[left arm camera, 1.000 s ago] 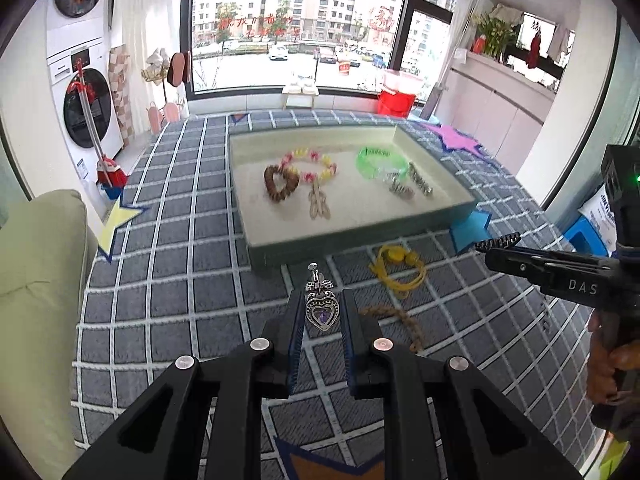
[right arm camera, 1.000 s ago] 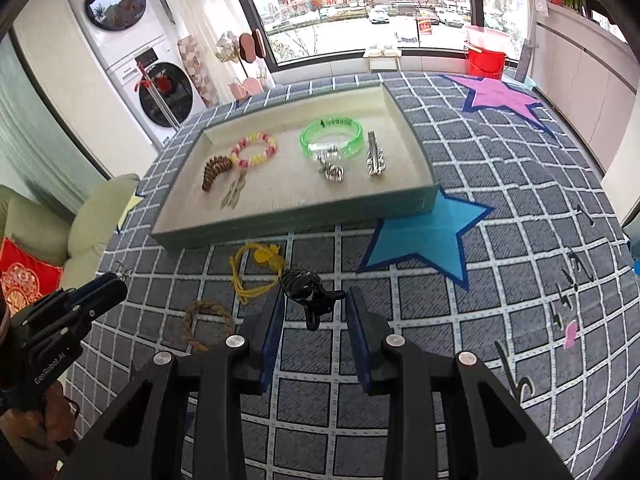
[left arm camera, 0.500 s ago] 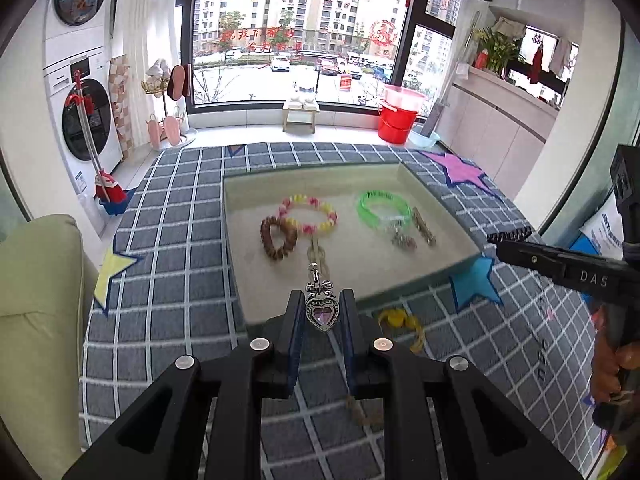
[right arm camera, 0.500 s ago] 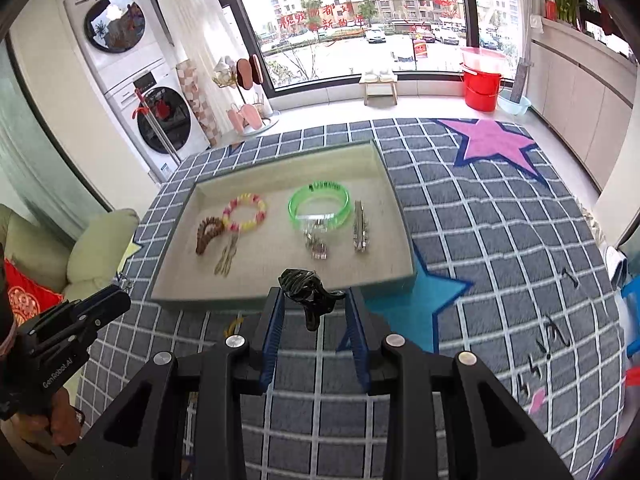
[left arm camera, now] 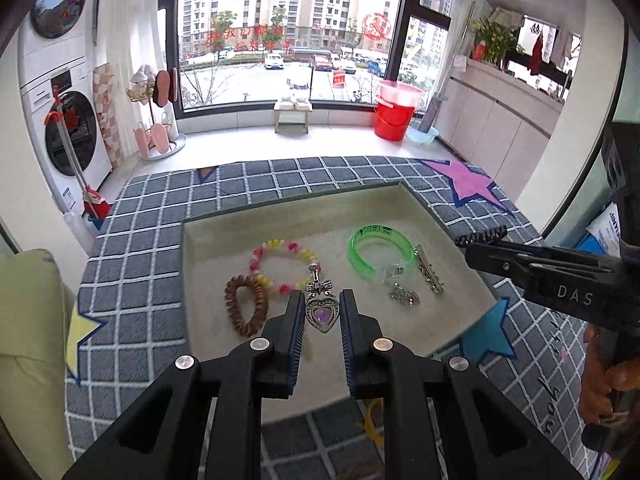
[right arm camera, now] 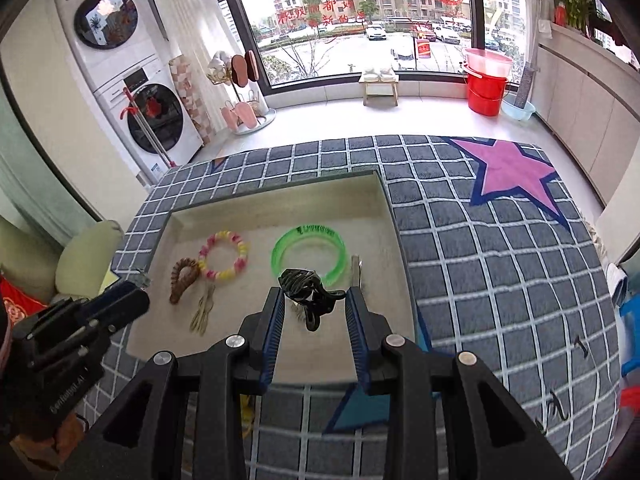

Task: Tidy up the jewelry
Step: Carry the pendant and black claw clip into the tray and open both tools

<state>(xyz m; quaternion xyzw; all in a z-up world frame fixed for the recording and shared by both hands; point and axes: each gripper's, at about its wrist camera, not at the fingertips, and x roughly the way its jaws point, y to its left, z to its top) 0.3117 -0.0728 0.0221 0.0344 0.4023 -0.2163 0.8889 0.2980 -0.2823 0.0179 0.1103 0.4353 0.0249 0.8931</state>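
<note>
Carrying step: left gripper (left arm camera: 320, 312) pinches a heart pendant (left arm camera: 322, 314), right gripper (right arm camera: 316, 308) what looks like a black clip (right arm camera: 308, 290) — both above the tray (left arm camera: 280, 208), release next.

- We're in a home, laundry/balcony rm: stacked washer + dryer (right arm camera: 132, 92), red buckets (right arm camera: 486, 88).
- Star-print grid rug (right arm camera: 480, 260), big window (left arm camera: 288, 28) w/ apt blocks outside.
</note>
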